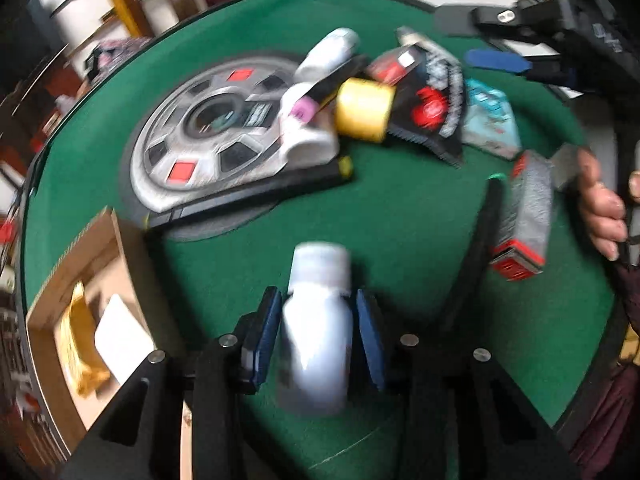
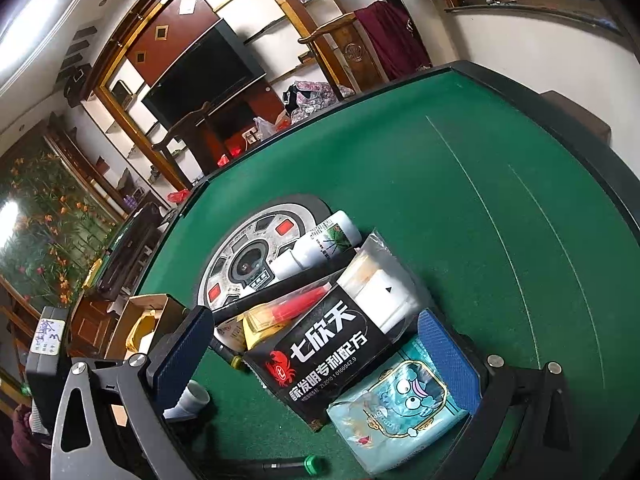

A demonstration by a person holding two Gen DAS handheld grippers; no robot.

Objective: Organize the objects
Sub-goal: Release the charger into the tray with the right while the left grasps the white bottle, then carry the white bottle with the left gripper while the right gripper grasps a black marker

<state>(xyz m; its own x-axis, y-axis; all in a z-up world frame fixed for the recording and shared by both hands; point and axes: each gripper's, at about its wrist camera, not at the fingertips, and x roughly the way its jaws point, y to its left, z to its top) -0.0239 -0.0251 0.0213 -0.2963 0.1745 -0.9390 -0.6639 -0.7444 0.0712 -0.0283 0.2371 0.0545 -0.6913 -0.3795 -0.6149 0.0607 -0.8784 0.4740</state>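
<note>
My left gripper [image 1: 316, 312] is shut on a white bottle [image 1: 316, 320], held above the green table [image 1: 400, 220]; the bottle also shows at the lower left of the right wrist view [image 2: 192, 398]. My right gripper [image 2: 320, 344] is open, its blue pads [image 2: 448, 356] on either side of a pile: a black packet with a red crab logo [image 2: 328, 356], a light blue tissue pack [image 2: 400, 408], and a clear bag of white pads [image 2: 384, 284]. The right gripper shows at the top right of the left wrist view [image 1: 492, 40].
A cardboard box [image 1: 80, 280] with a yellow packet stands at the table's left edge. A yellow tape roll [image 1: 364, 108], another white bottle [image 2: 320, 244] and a black bar [image 1: 256, 196] lie near the round centre disc [image 2: 248, 256]. A grey-red pack [image 1: 524, 216] lies right. A green-capped pen [image 2: 292, 465] lies in front.
</note>
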